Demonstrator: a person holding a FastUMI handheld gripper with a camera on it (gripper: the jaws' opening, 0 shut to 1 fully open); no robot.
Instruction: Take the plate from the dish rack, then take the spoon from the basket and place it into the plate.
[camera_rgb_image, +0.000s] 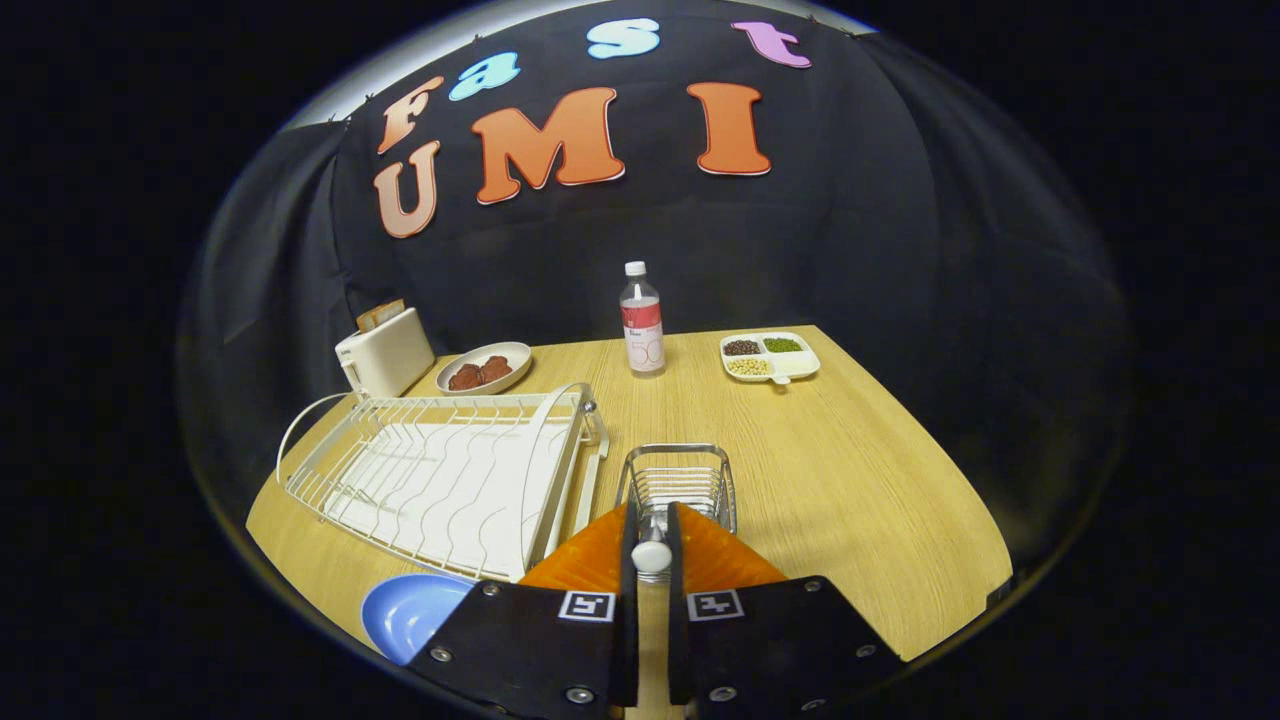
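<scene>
1. Plate (410, 612) is out of the rack (440, 475), on the bench (860, 480).
2. Gripper (651, 545) nipped on the spoon (651, 556) by the basket (677, 483).
3. Left: spoon into plate.

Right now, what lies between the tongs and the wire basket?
In the gripper view, only the spoon, its white end pinched between both fingers of the tongs; the wire basket stands just ahead of them.

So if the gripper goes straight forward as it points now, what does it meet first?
Probably the wire basket just ahead of the gripper, whose fingers are shut on the spoon; the bottle stands farther beyond. Depth is uncertain.
</scene>
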